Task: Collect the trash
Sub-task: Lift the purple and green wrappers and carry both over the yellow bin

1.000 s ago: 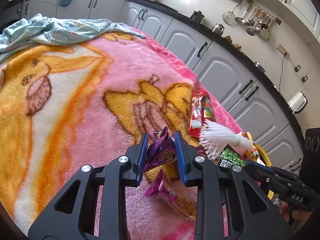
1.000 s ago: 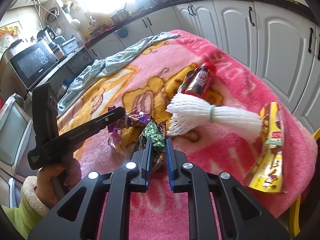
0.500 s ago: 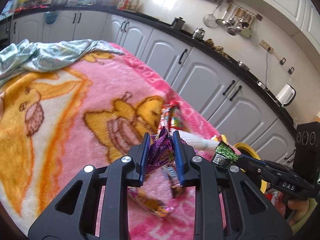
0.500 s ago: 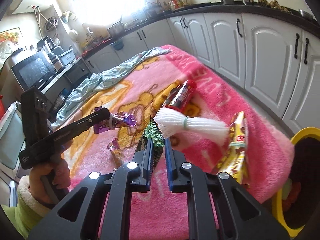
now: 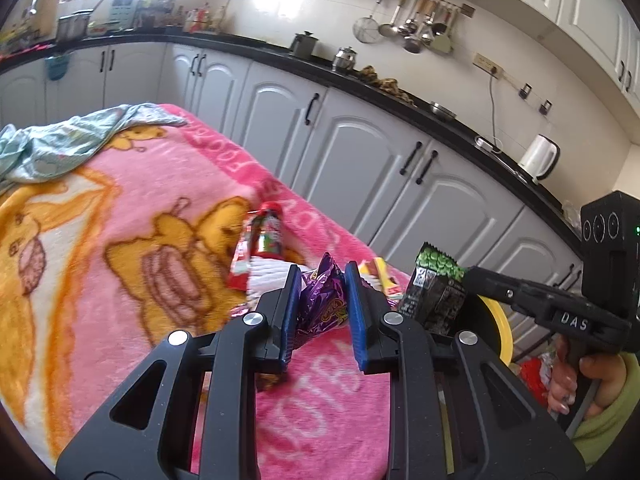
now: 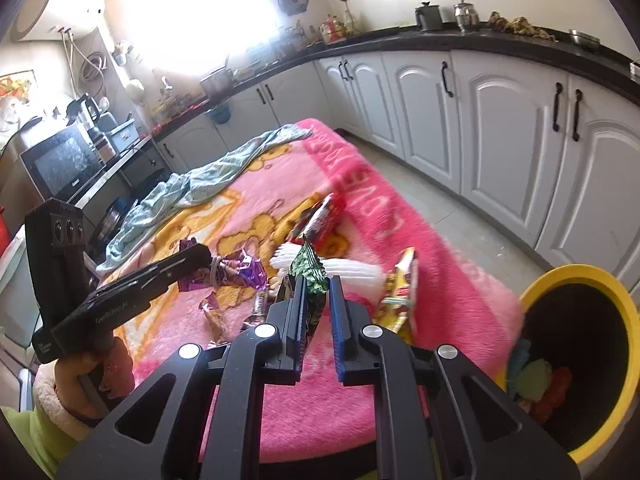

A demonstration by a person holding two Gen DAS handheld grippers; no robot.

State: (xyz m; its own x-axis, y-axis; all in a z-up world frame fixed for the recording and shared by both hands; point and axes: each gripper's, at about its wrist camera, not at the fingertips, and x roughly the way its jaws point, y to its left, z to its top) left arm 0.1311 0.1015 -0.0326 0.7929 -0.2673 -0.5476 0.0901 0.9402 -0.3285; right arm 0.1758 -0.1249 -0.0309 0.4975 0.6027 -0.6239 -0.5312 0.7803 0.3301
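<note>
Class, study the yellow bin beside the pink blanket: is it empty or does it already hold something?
Not empty. The yellow bin shows coloured scraps lying inside its dark interior, seen from the right wrist.

Pink cartoon-print blanket (image 6: pixel 248 412) — bearing a crumpled pale-green cloth (image 6: pixel 208 184) at the far end, red packet (image 6: pixel 320 220), white foam netting (image 6: pixel 352 270), yellow packet (image 6: pixel 400 292) — small wrappers (image 6: pixel 212 316) nearby.

Ahead of me a pale blue-green cloth (image 6: pixel 208 184) lies crumpled on the pink cartoon blanket (image 6: pixel 400 240). White cabinets (image 5: pixel 360 160) run under the black counter (image 5: pixel 400 98), where I see a white kettle (image 5: pixel 540 158) and a microwave (image 6: pixel 60 160).
</note>
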